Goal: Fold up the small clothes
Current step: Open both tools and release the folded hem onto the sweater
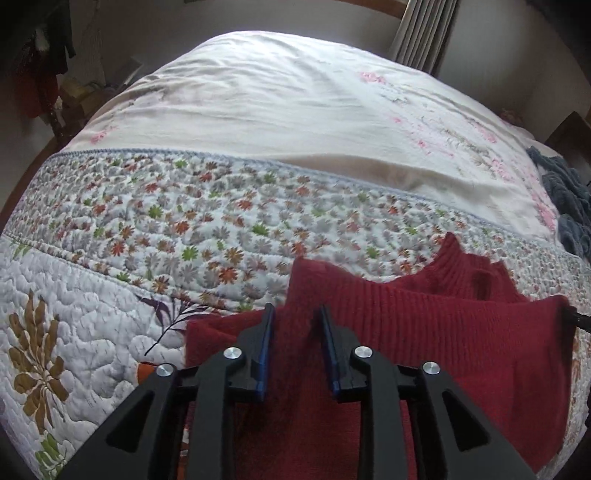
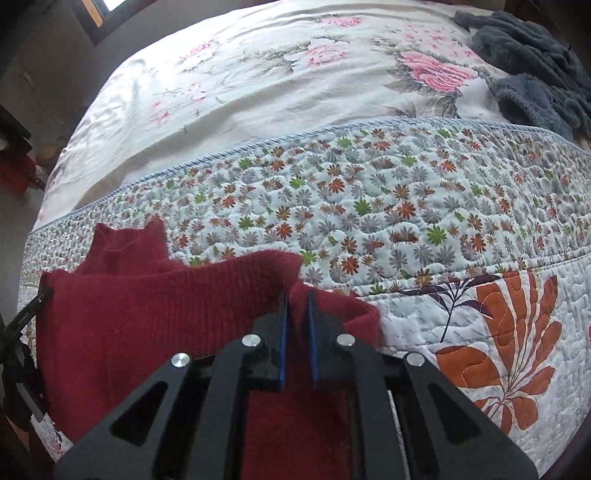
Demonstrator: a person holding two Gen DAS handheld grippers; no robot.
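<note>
A dark red knitted sweater hangs stretched between my two grippers above the quilted bed. The left gripper is shut on one upper edge of it, with thick red knit bunched between its blue pads. The right gripper is shut on the other upper edge of the sweater, its pads close together. In the left wrist view the right gripper's tip shows at the sweater's far right corner. In the right wrist view the left gripper shows at the far left corner. The sweater's neck points away from me.
Under the sweater lies a flowered quilt. Beyond it is a white sheet with pink flowers. A grey fleece blanket lies bunched at the far right. A curtain hangs behind the bed.
</note>
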